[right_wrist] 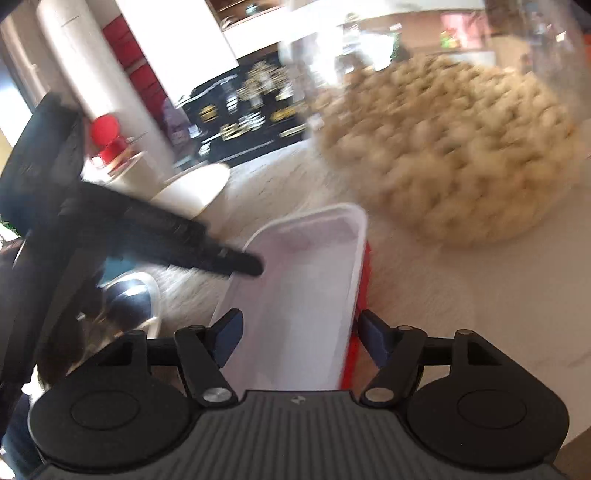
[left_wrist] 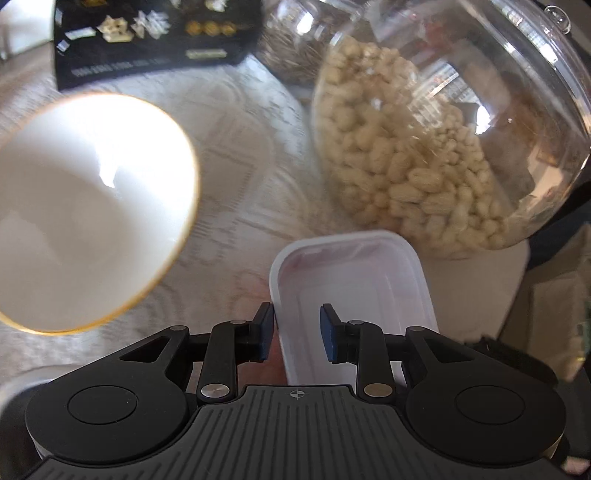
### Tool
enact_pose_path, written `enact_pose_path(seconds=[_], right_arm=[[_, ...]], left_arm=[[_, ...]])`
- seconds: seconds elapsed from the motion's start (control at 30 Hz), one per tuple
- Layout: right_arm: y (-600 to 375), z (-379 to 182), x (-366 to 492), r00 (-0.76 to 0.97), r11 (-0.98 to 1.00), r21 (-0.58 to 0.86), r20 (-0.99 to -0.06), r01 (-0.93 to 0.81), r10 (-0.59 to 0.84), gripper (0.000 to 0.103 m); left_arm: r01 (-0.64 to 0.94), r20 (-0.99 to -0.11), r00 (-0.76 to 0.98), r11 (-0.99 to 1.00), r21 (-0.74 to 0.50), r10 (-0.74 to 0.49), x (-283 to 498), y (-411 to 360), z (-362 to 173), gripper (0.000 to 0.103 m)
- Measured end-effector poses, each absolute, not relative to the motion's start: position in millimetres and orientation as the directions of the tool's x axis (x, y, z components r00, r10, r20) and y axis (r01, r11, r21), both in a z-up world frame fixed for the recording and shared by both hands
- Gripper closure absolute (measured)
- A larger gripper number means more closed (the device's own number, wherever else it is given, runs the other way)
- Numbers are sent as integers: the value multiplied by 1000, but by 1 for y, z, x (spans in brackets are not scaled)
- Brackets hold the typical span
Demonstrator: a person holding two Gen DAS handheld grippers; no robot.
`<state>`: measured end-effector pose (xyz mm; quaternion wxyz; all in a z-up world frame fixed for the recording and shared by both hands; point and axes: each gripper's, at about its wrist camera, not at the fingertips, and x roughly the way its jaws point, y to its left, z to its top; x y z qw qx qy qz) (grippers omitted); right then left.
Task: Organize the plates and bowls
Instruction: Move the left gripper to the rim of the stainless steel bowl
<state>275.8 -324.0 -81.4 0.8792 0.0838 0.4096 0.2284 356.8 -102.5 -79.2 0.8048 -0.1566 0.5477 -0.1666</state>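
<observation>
A white rectangular plastic dish (left_wrist: 354, 295) with a red outside (right_wrist: 360, 295) lies on the pale patterned tablecloth. My left gripper (left_wrist: 297, 332) is open; its fingers straddle the dish's left rim without pinching it. My right gripper (right_wrist: 301, 341) is open wide, one finger on each side of the dish (right_wrist: 299, 291), and the left gripper's black finger (right_wrist: 221, 254) reaches in from the left to the dish's rim. A white bowl with a gold rim (left_wrist: 85, 210) stands to the left, and shows small in the right wrist view (right_wrist: 195, 188).
A large clear jar of peanuts (left_wrist: 436, 147) stands just behind the dish, close on the right (right_wrist: 450, 155). A second jar with dark seeds (left_wrist: 295, 48) and a black box (left_wrist: 147, 33) are at the back. A red-capped white container (right_wrist: 110, 147) stands far left.
</observation>
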Motion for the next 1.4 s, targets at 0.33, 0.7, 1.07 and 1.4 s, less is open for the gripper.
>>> enact_pose_path(seconds=[0.33,0.7,1.07,1.4], right_arm=[[-340,-62,253,660,912,309,-631,-269,408,25],[-237,-72,220,469,802,465,-651,-375,597,21],[-188,-99,221,367,852,408,-776,-329,513,13],[-169,-99,239,263,862,395,-837,-318,480,0]], left_arm=[[164,-670,502,821,-547,-547,287,-54,-16,77],[-213,-722,673,893,-396,-159,186,77,-18,77],[-201,-708,655,842,-500,-264,180,96,-52,77],[-182,-697,640,818,-546,-322,186,96,-65,82]])
